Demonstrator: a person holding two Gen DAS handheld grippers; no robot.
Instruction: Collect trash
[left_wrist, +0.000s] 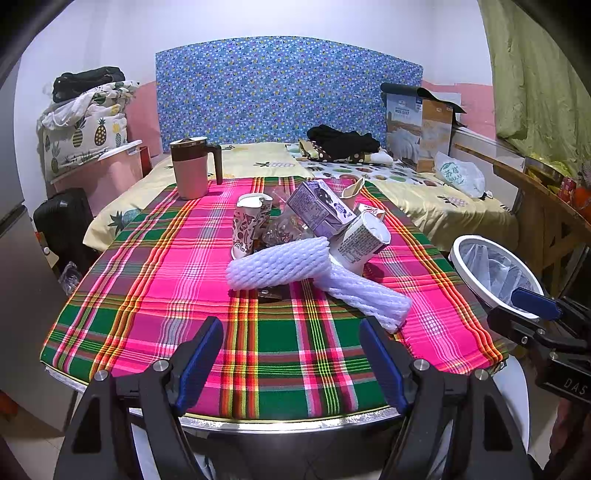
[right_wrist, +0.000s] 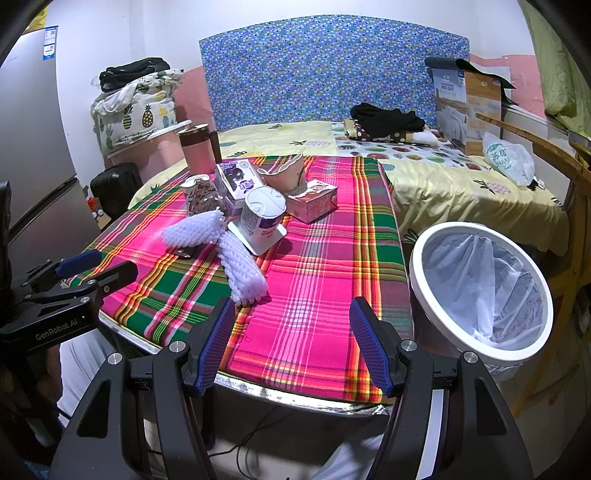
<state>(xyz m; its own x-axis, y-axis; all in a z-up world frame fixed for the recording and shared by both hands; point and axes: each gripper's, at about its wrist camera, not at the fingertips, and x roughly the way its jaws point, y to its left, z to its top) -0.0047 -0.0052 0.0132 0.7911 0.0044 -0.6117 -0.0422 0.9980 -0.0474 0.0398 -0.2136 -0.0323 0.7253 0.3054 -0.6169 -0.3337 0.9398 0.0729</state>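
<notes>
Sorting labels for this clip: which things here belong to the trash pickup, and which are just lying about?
For the job:
foam fruit nets
purple carton
patterned paper cup
yogurt tub
lined bin

Lying about:
pink jug
black clothes
quilt box

Far wall (left_wrist: 110, 33): white above, pink band below; a blue patterned headboard (left_wrist: 288, 88) stands against it; a bed (left_wrist: 258, 158) with yellow pineapple-print sheet lies in front; folded bedding (left_wrist: 85, 122) is stacked far left on a pink bin (left_wrist: 107, 173); green curtain (left_wrist: 535, 74) hangs far right; a grey refrigerator (right_wrist: 33, 147) stands left; a wooden frame (left_wrist: 546, 206) stands right.
</notes>
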